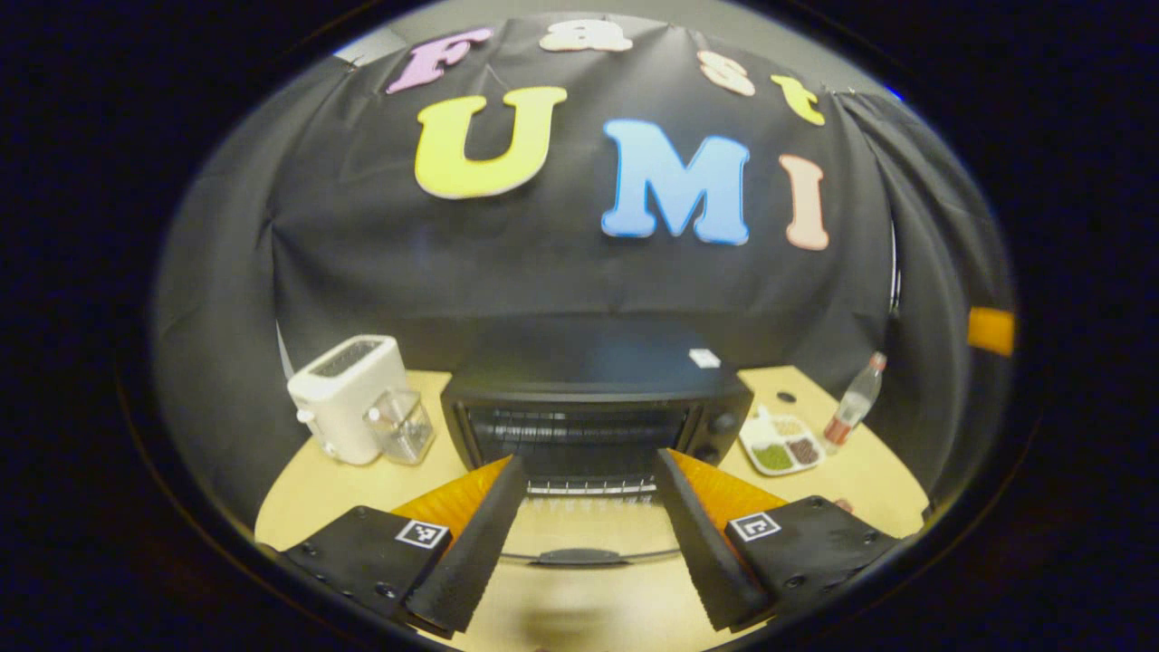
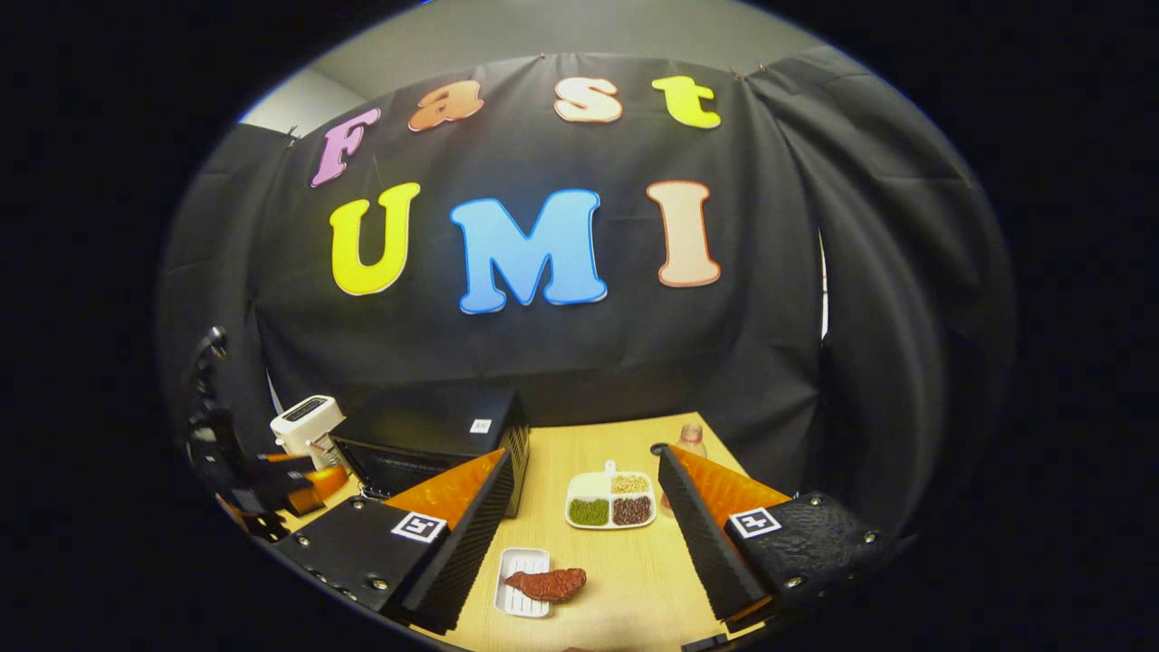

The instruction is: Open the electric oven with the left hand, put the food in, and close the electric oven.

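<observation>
Presently catalogued: one electric oven (image 1: 593, 412), black, boxy, sheet-metal shell, set toward the back edge of the desk (image 1: 579, 607); door appears let down flat, its glass pane and dark handle bar (image 1: 579, 556) lying toward the front edge, wire rack visible inside. Likely stiff, hinged, heavy enough to stay put; handle bar is the place to grip.

Food (image 2: 547, 584): a reddish-brown, rough-surfaced slab, probably light and slightly soft, resting partly on a small white ridged tray (image 2: 521, 593) near the front edge. Best pinched across its narrow middle.

Left gripper (image 1: 589, 534): fingers spread wide, holding nothing, above the door. Right gripper (image 2: 584, 552): fingers likewise apart, empty, over the food.

Also: white toaster (image 1: 349, 394), clear cup (image 1: 403, 426), divided dish (image 2: 609, 500) of grains, plastic bottle (image 1: 856, 403).
</observation>
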`<state>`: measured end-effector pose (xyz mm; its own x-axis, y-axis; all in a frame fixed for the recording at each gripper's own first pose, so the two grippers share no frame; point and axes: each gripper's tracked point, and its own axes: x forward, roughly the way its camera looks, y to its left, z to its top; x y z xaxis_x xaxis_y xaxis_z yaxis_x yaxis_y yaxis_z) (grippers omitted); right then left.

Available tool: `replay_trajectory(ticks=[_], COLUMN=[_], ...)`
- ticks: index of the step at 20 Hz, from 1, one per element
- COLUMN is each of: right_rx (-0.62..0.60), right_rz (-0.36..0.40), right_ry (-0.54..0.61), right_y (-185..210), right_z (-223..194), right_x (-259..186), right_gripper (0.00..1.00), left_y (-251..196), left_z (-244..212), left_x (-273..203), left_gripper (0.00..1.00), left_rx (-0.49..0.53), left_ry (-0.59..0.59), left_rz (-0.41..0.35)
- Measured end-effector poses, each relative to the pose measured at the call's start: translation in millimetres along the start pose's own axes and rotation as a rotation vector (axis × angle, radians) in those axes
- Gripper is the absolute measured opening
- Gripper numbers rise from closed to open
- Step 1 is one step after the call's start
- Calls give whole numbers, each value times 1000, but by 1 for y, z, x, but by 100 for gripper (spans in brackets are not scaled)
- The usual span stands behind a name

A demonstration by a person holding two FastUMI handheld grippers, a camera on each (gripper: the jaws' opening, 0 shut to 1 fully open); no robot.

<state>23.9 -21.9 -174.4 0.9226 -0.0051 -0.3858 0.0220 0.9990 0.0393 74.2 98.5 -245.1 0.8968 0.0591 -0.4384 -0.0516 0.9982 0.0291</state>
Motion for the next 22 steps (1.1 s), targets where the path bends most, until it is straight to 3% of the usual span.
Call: replay_trajectory(ticks=[1,2,4,5,11,15,17,18,19,22], right_rx=[36,84,222,291,500,584,608,629,651,657], right_rz=[25,45,107,130,214,249,263,278,296,321], right_ry=[59,141,256,292,433,521,569,590,599,630], right_y=[-1,-3,0,-2,-9,-10,-6,-1,5,17], right_z=[-18,-40,-79,-94,-167,-214,-233,-240,-245,-260], right_x=[7,13,20,22,38,51,58,61,65,75], right_gripper=[98,98,99,98,95,95,95,87,95,89], left_y=[-4,-8,-17,-20,-28,-25,-27,-26,-29,-28], left_z=[27,49,89,105,170,190,184,177,171,160], left_x=[-10,-20,-41,-50,-105,-132,-136,-137,-140,-149], left_gripper=[97,90,90,100,97,90,100,100,100,100], left_rx=[-2,-3,-12,-14,-24,-4,13,19,18,31], left_ry=[-50,-93,-166,-195,-308,-348,-337,-325,-311,-280], left_rz=[-3,-6,-17,-17,17,66,97,111,110,134])
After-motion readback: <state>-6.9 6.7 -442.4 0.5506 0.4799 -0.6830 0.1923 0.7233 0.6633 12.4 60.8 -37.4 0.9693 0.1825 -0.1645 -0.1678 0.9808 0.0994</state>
